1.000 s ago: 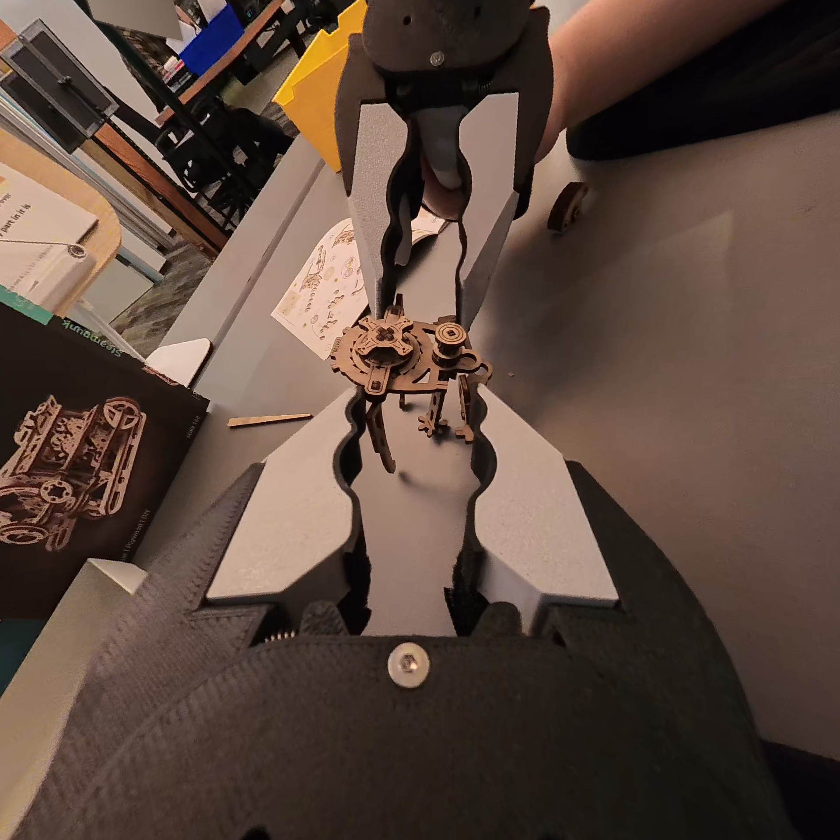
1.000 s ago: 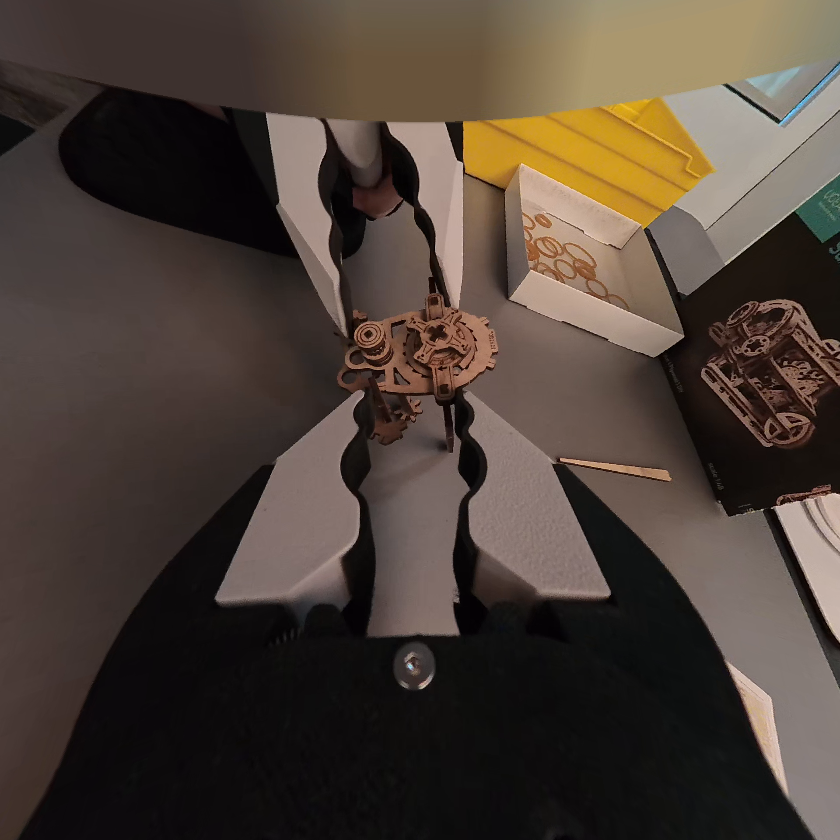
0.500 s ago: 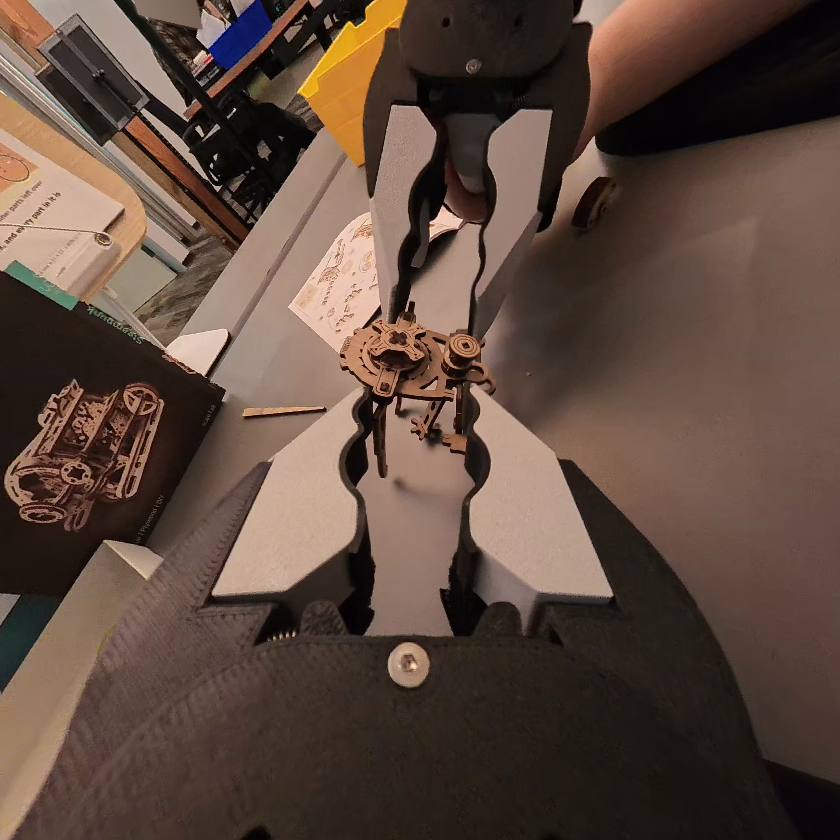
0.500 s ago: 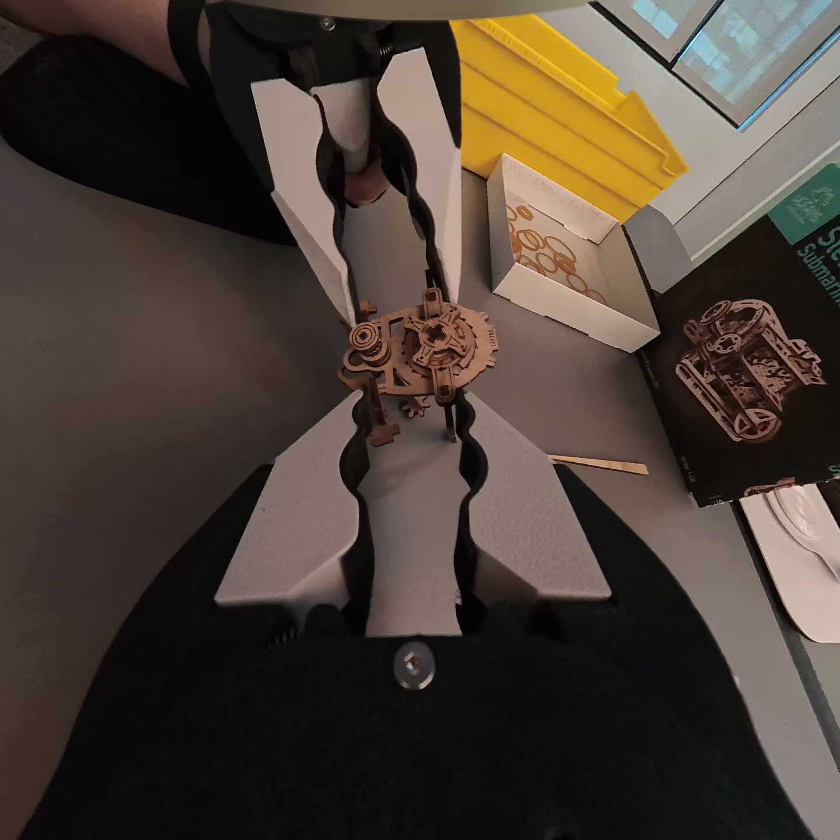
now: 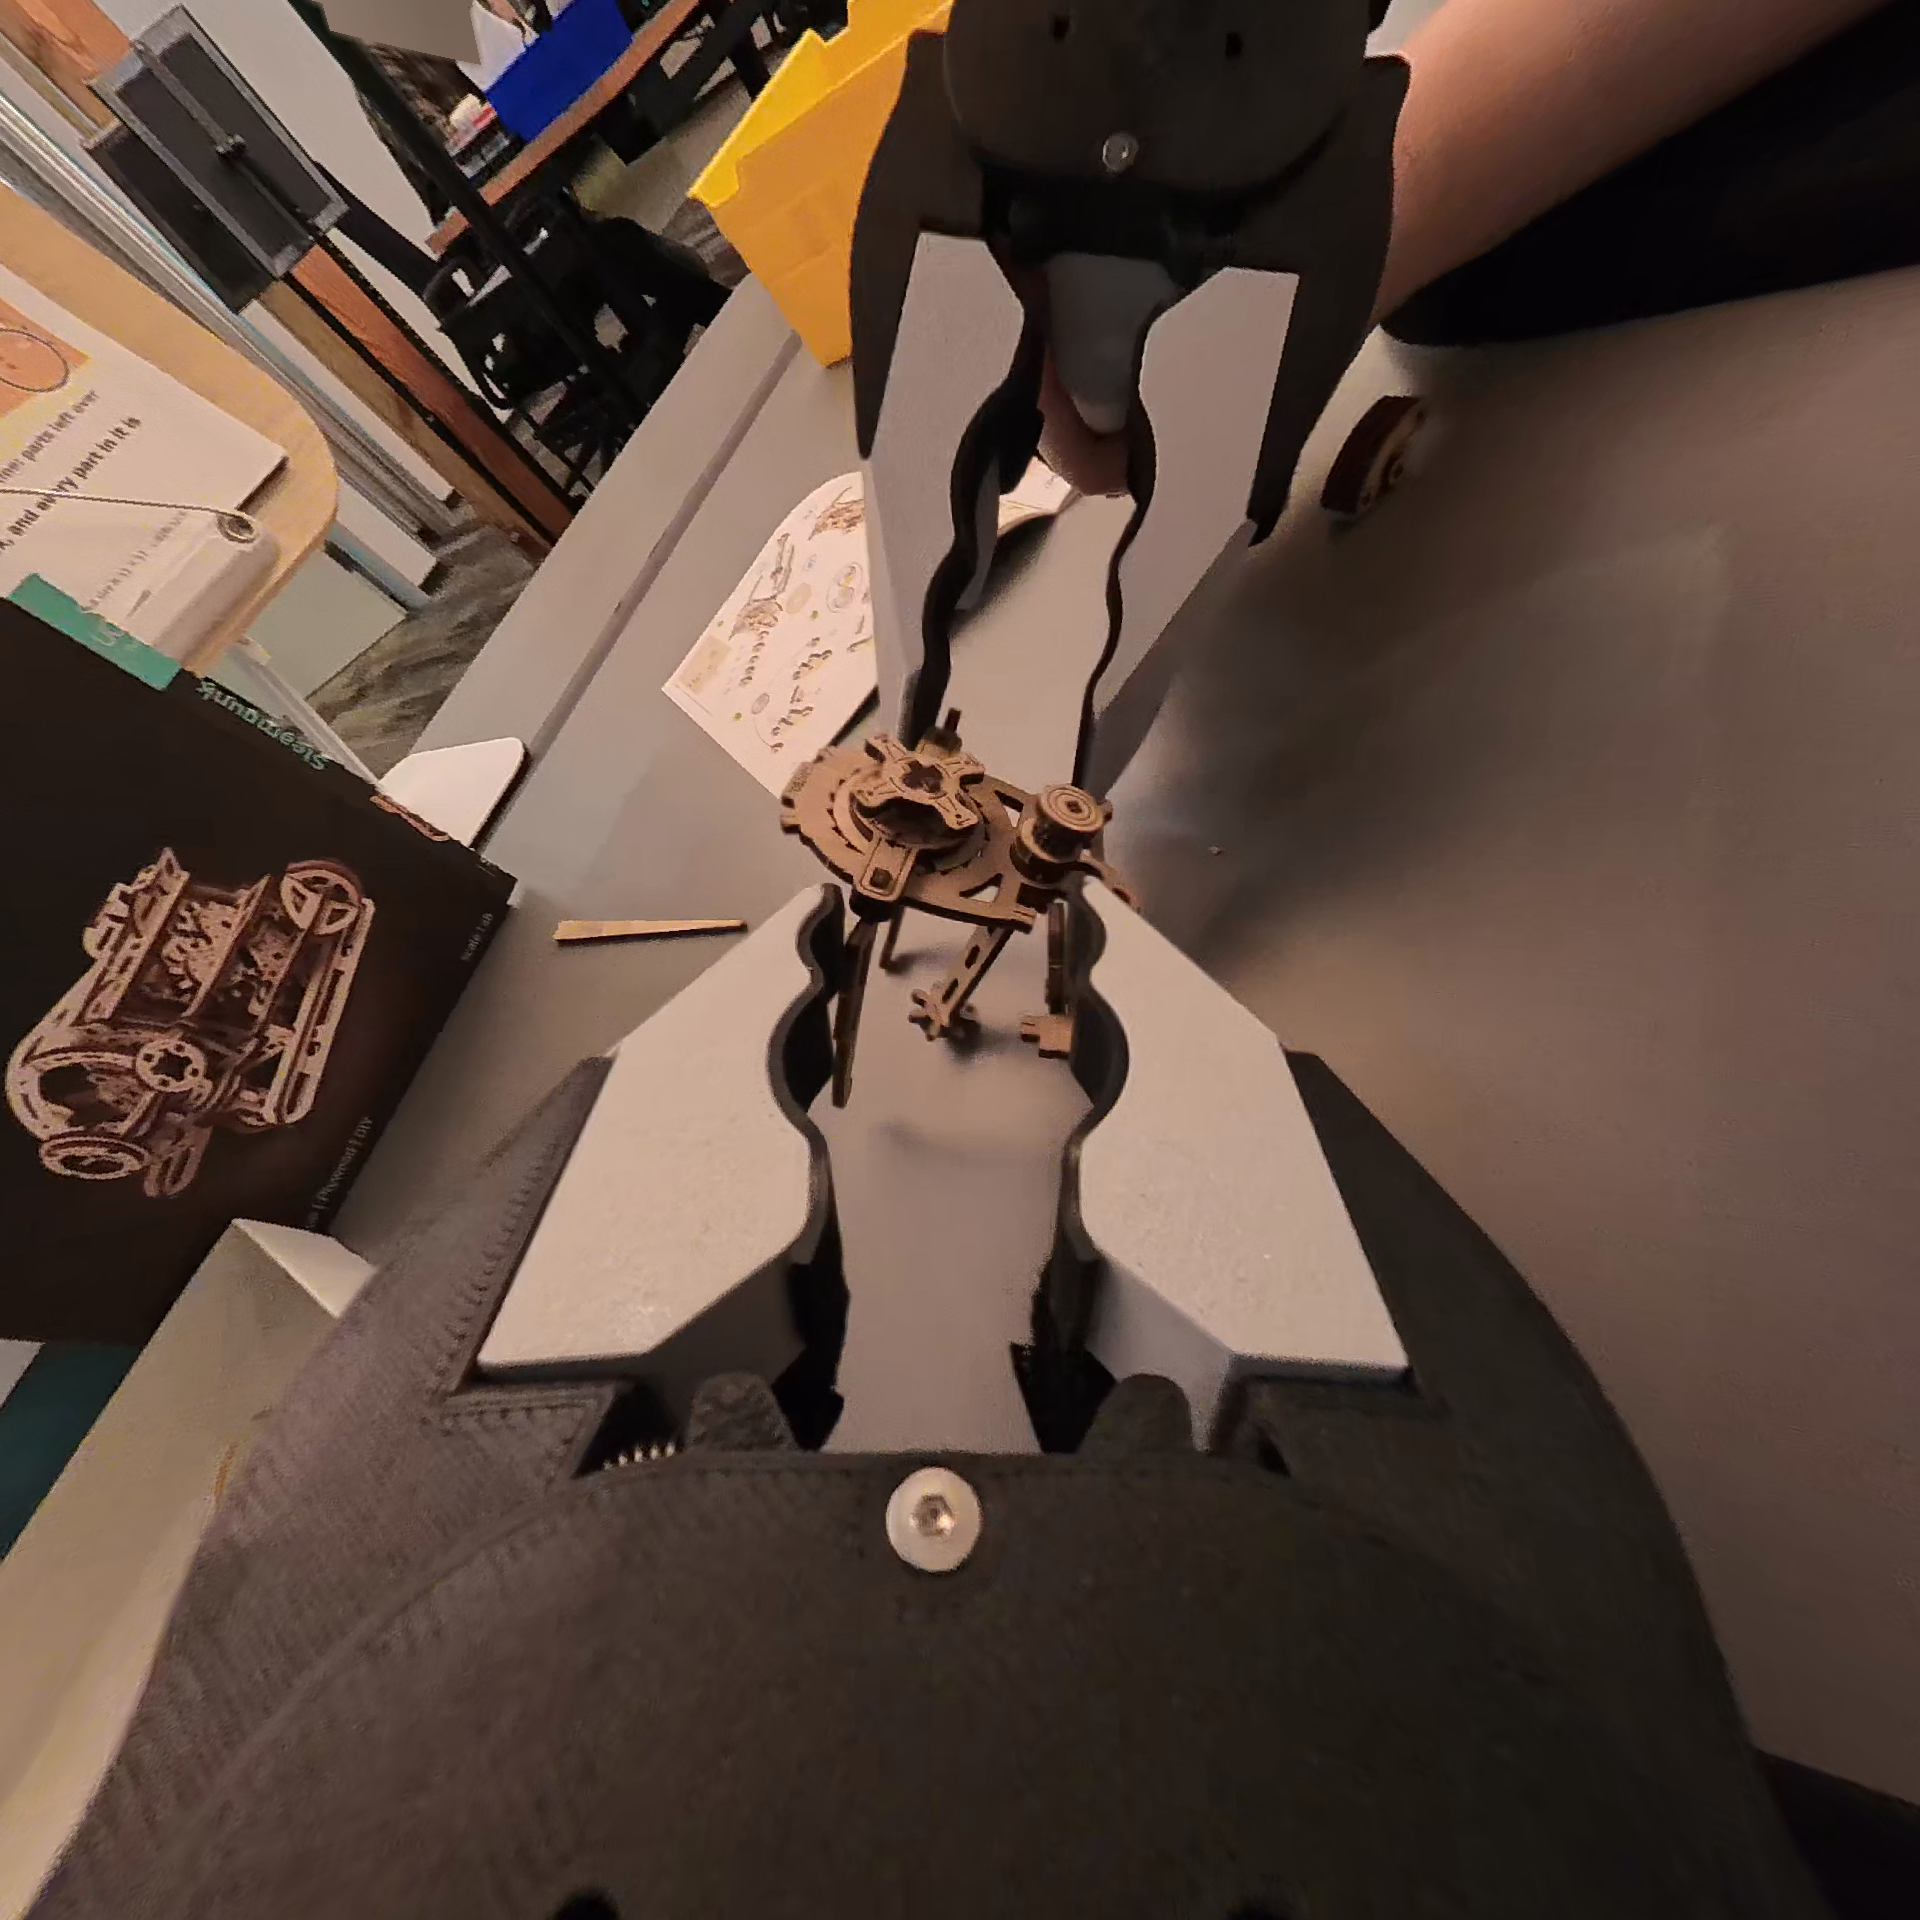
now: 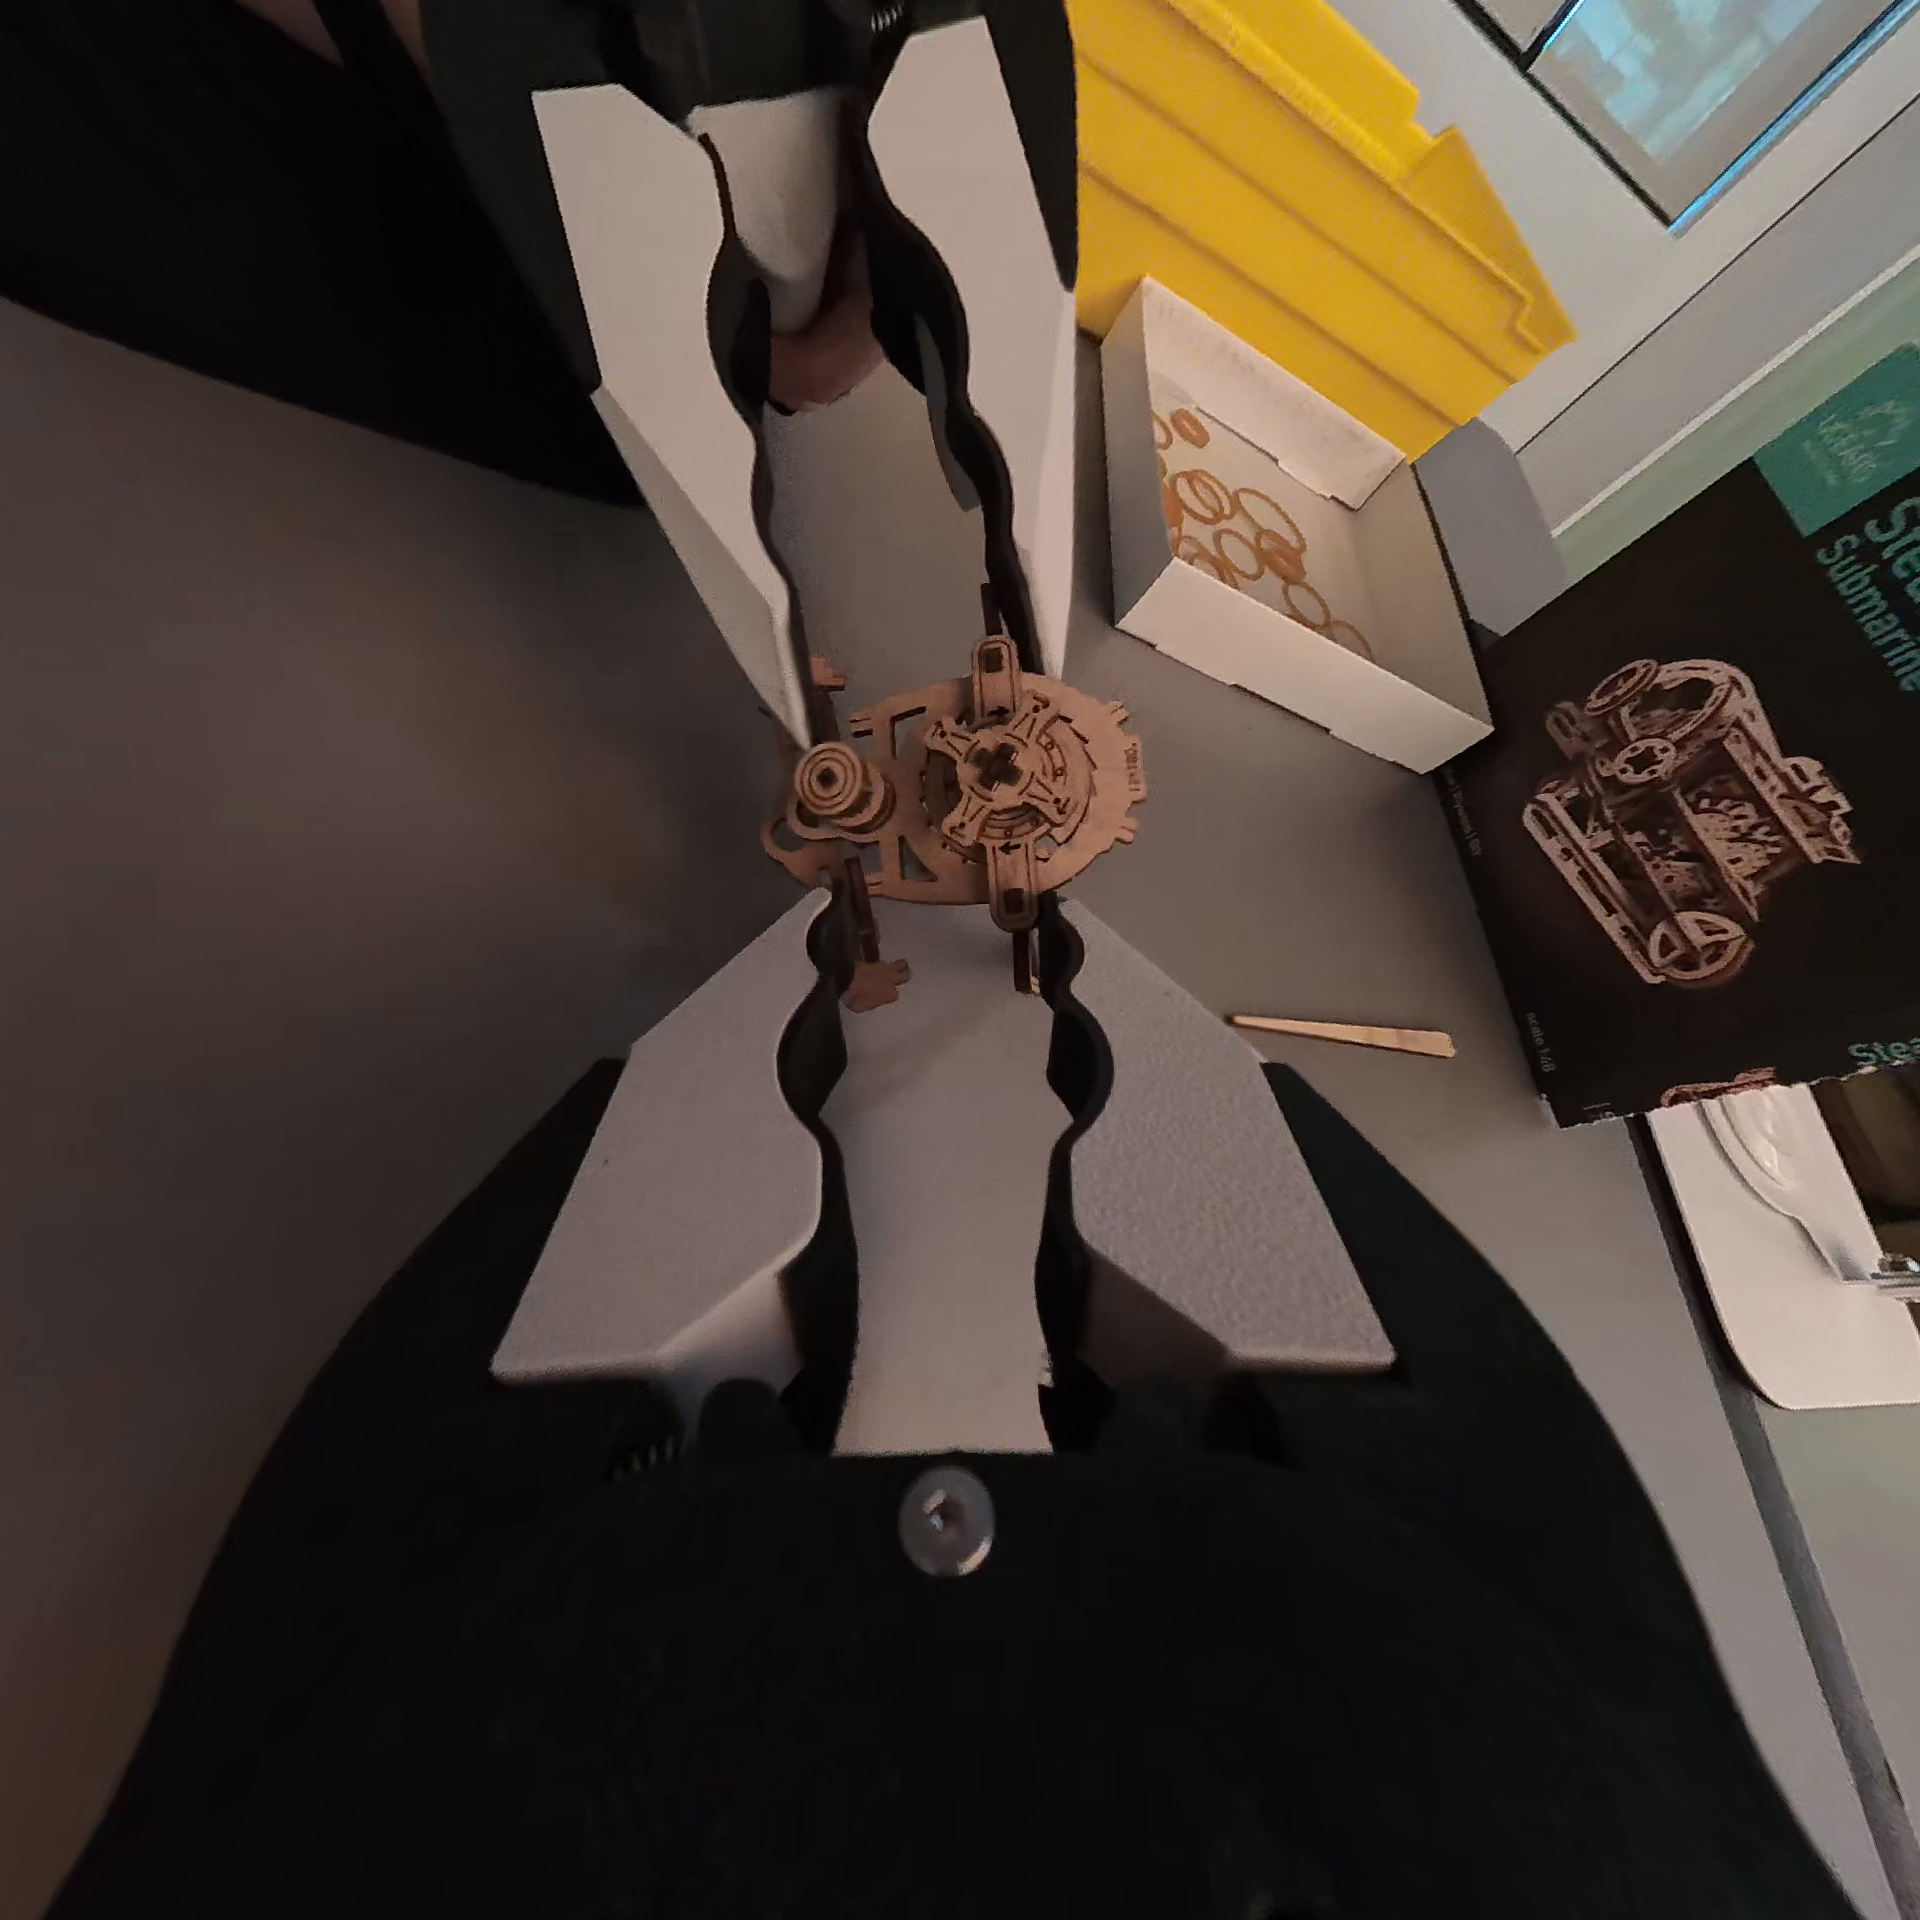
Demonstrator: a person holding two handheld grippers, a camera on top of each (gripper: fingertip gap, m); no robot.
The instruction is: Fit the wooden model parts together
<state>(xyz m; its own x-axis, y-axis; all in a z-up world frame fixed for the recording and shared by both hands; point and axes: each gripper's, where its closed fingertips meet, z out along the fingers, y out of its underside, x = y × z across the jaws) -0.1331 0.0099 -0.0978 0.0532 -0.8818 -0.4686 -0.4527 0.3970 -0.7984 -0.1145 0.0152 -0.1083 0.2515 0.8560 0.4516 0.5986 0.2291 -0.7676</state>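
A brown wooden gear assembly [image 5: 935, 831] with a round toothed plate, a cross-shaped hub, a small pulley and thin legs hangs just above the grey table [image 5: 1507, 935]. My left gripper [image 5: 961, 914] is shut on its near edge and legs. My right gripper [image 5: 1003, 732] faces it from the far side and is shut on the opposite edge. In the right wrist view the assembly [image 6: 966, 810] shows from above, with my right gripper [image 6: 940, 914] below it and my left gripper [image 6: 914, 707] above it.
A yellow bin [image 6: 1299, 208] and a white box of wooden rings [image 6: 1278, 582] stand behind the assembly. A black kit box [image 5: 208, 987], a wooden stick [image 5: 649, 928], an instruction sheet [image 5: 779, 644] and a wooden wheel [image 5: 1371, 468] lie around. A person's arm [image 5: 1610, 135] is at the far right. The grippers are tip to tip, or close to it.
Both grippers have kept hold of the assembly. They have tilted, so the right wrist view now looks at it more from above, and it sits a little higher off the table.
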